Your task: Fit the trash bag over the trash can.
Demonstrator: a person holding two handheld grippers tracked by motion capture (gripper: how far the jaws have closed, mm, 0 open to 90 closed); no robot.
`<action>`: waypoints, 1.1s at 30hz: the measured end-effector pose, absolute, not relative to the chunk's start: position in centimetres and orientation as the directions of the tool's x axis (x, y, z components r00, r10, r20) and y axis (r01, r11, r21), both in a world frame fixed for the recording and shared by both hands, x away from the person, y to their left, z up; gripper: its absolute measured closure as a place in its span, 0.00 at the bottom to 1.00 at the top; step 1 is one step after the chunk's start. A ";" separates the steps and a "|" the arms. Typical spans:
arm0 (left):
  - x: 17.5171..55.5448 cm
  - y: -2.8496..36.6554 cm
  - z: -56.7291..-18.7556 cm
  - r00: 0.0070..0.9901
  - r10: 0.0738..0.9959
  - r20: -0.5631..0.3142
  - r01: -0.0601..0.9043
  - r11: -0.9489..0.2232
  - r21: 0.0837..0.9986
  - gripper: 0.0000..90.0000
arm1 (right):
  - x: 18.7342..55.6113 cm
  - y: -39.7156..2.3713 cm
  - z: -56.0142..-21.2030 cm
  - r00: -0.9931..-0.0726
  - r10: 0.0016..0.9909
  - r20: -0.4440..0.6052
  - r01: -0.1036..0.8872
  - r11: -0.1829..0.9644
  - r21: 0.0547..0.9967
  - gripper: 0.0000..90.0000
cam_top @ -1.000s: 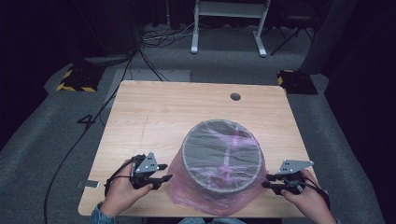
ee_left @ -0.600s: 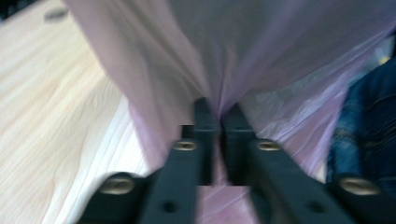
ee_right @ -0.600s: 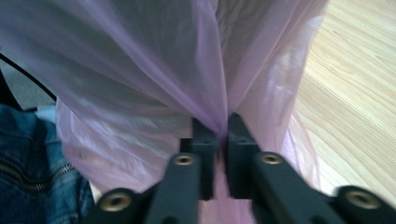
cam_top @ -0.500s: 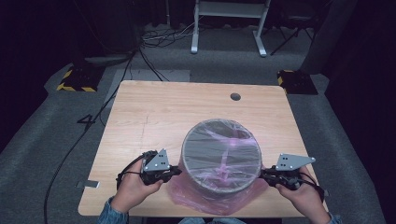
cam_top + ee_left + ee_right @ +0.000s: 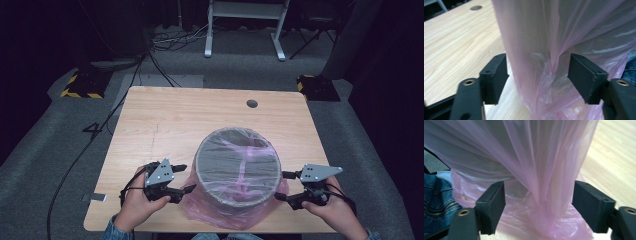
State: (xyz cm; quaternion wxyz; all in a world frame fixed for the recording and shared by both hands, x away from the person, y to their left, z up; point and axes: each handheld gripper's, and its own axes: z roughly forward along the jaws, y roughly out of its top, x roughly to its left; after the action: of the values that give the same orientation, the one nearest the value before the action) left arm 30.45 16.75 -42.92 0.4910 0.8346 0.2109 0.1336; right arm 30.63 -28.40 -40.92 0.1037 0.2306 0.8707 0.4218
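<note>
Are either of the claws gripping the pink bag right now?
No. Both the left claw and right claw have just opened; pink bag folds hang loose between them.

Ahead of you, the far half of the bench lies open, broken only by a small round hole near its far edge. The bin, wrapped in a pink plastic bag, stands between your left gripper and right gripper and blocks any straight crossing. Loose bag folds hang between each gripper's spread jaws. The bench strips outside both hands are free.
</note>
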 end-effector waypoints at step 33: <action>31.2 21.1 -46.9 0.716 0.696 0.055 0.397 -0.471 0.788 0.30 | 34.0 -23.5 -28.9 -0.898 0.438 -0.042 0.162 0.420 0.893 0.22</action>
State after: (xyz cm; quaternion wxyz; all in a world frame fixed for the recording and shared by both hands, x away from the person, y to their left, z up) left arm 31.15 21.12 -46.94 0.3975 0.8367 0.3265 0.1883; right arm 34.03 -23.48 -28.92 0.1357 0.1804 0.8316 0.5075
